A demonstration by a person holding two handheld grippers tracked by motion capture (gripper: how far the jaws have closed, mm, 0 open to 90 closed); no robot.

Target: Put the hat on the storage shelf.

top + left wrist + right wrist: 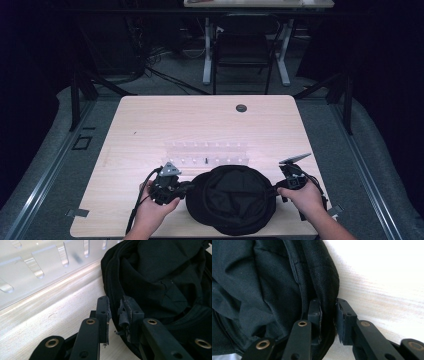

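Hat [234, 200] rim (partly hidden) between gripper fingers [314, 312]

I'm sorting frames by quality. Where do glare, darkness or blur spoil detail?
High view: dim surroundings, the black hat shows few folds. Left gripper view: the clear rack is soft and glary. Right gripper view: the table is washed out white.

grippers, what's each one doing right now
Left gripper: jaws slightly apart at the hat rim, grip cannot be told.
Right gripper: shut on the hat rim.
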